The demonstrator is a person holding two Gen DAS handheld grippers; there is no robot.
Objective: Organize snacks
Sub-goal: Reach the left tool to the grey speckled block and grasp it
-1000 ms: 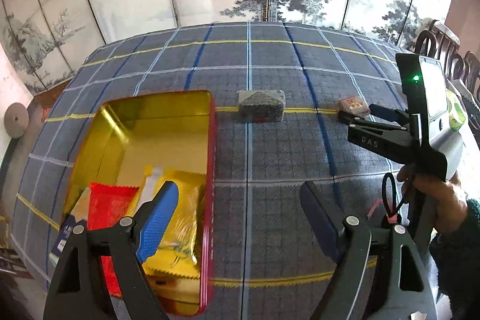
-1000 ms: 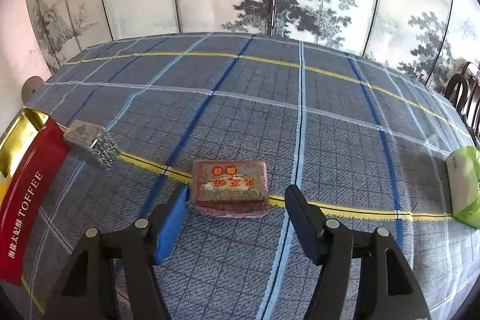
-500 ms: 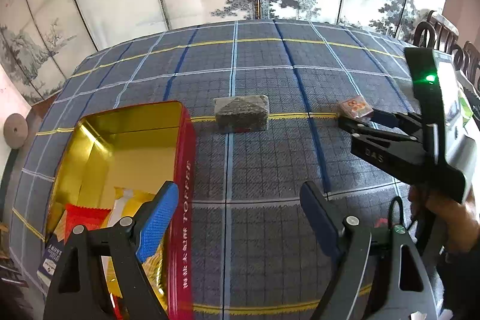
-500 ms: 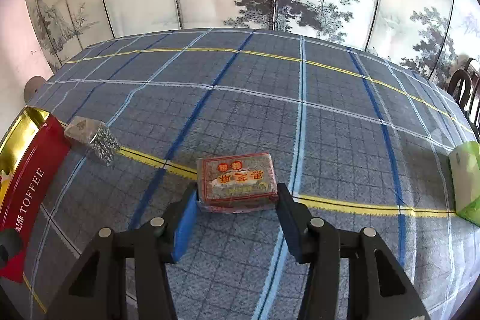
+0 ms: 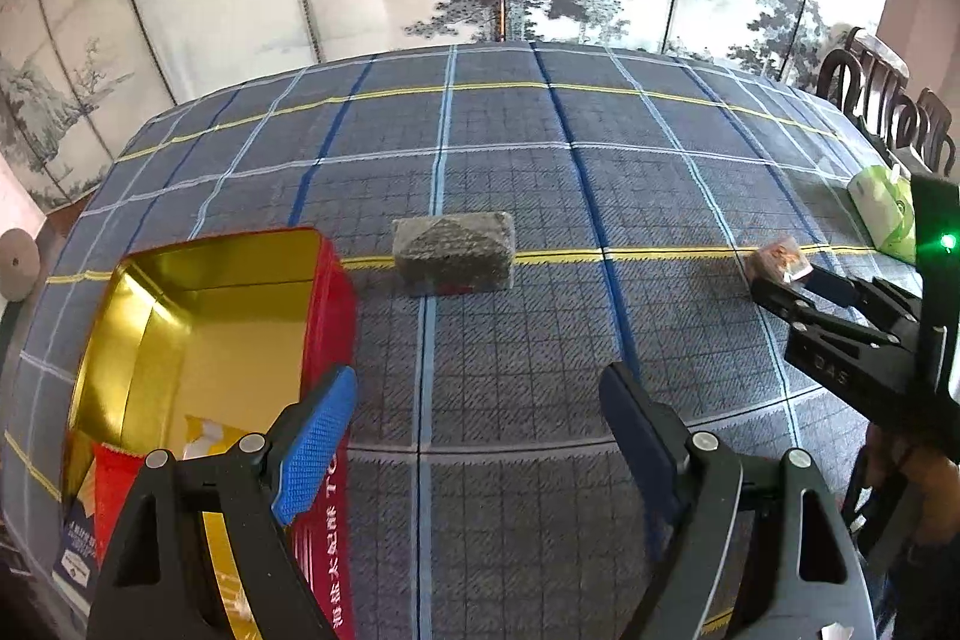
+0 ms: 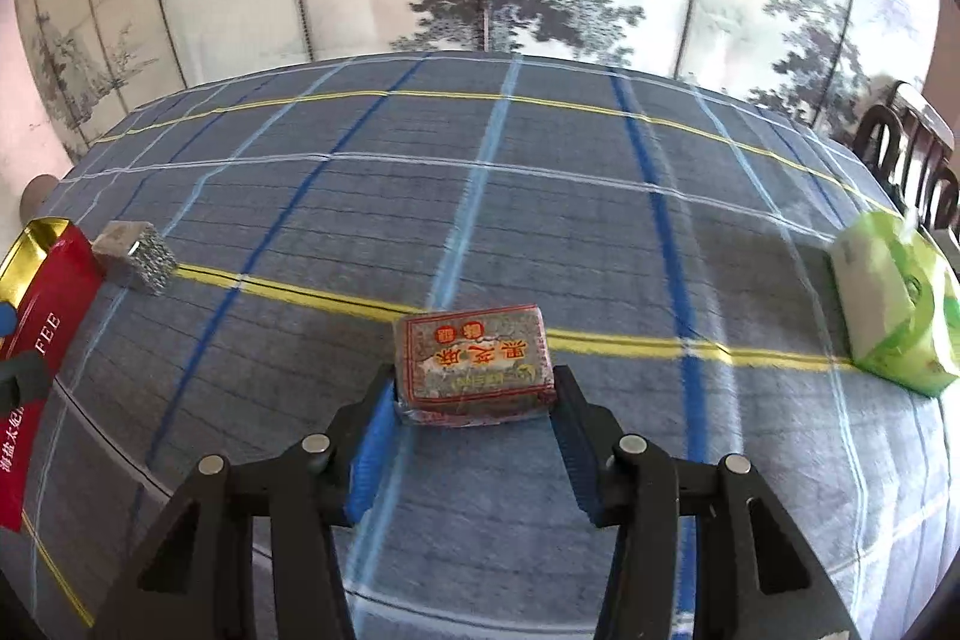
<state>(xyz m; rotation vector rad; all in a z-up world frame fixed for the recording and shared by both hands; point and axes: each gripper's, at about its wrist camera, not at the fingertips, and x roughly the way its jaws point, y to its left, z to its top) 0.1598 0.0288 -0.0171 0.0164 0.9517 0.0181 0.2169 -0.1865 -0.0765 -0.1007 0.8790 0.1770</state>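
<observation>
A red-printed snack pack [image 6: 474, 361] is squeezed by the right tool [image 6: 474, 424], whose jaws have just been closing. "TOFFEE" is partly read on the red tin [image 5: 327, 316]. The left tool [image 5: 474, 436] is held wide apart, empty.

- The bench [image 5: 510, 148] is covered by a grey-blue plaid cloth crossed by yellow, dark blue and pale blue lines.
- A red toffee tin [image 5: 327, 304] with a gold inside sits open at the left end; snack packets [image 5: 114, 478] lie in its near part.
- A grey speckled snack block [image 5: 454, 250] rests on a yellow line just right of the tin's far corner.
- A wrapped snack block with red and yellow print [image 6: 474, 361] sits further right along the same yellow line, well apart from the grey one.
- A green and white tissue pack [image 6: 894, 316] lies near the right edge.
</observation>
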